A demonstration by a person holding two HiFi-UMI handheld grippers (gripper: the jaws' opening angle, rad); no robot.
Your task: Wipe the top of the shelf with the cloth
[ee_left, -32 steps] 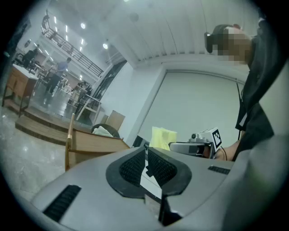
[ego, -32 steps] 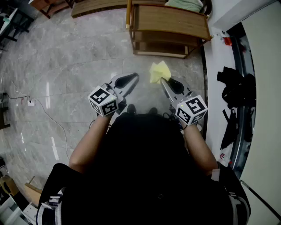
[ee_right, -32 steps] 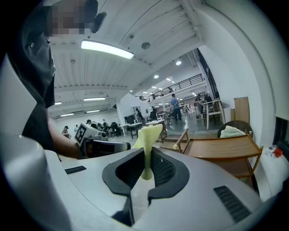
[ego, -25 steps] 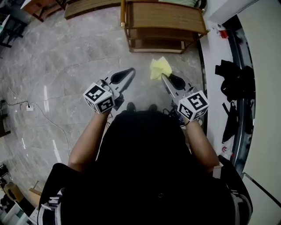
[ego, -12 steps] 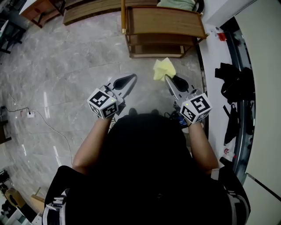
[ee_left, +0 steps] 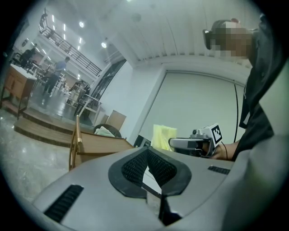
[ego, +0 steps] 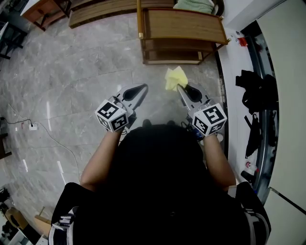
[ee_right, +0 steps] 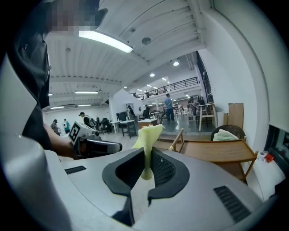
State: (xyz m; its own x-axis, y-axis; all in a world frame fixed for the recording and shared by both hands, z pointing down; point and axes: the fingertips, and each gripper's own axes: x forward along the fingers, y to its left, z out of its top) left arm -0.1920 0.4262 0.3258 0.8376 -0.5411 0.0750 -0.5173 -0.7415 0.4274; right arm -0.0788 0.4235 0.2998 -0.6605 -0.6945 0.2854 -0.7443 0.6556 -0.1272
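Presently: crumpled soft yellow cloth (ego: 174, 78), pinched in right gripper (ee_right: 146, 157); left gripper (ee_left: 147, 152) pressed together, empty; wooden shelf (ego: 184, 24) beyond.

Far end of shelf (ego: 184, 26), with green bundle (ego: 193, 5), beyond head view's top edge

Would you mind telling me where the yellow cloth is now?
The yellow cloth is pinched in the right tool, right of centre in the head view, held over the floor just short of the wooden shelf.
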